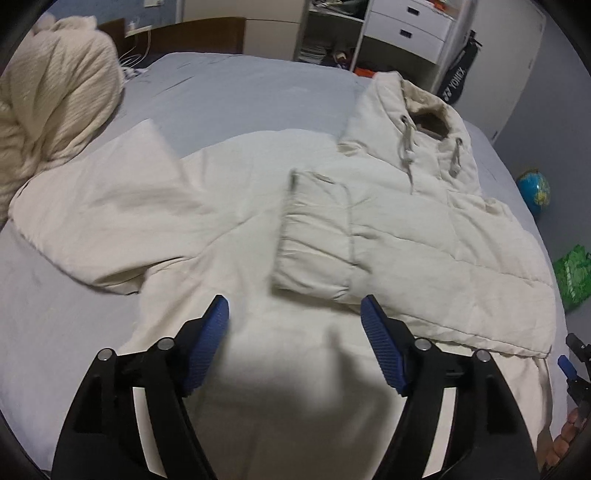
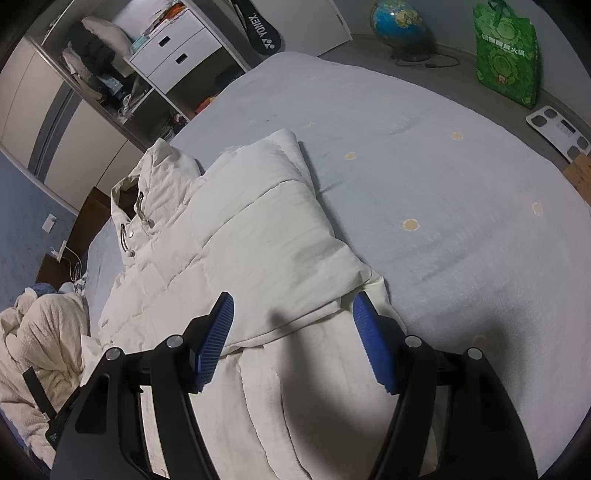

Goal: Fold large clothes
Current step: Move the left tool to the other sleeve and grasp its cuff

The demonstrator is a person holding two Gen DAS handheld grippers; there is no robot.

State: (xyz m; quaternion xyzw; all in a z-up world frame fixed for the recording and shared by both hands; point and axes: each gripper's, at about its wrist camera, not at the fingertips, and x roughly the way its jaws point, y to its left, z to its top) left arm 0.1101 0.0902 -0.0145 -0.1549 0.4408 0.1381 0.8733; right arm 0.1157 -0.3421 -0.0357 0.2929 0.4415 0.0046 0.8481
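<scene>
A cream padded hooded jacket lies flat on the blue-grey bed. Its hood with drawcords points away. One sleeve is folded across the body; the other sleeve spreads out to the left. My left gripper is open and empty, just above the jacket's lower body. In the right wrist view the jacket shows with the folded side on top. My right gripper is open and empty over the jacket's lower right edge. It also shows at the left wrist view's right edge.
A cream knit blanket is heaped at the bed's left. Shelves and white drawers stand beyond the bed. A globe, a green bag and a scale are on the floor to the right. Bare sheet lies right of the jacket.
</scene>
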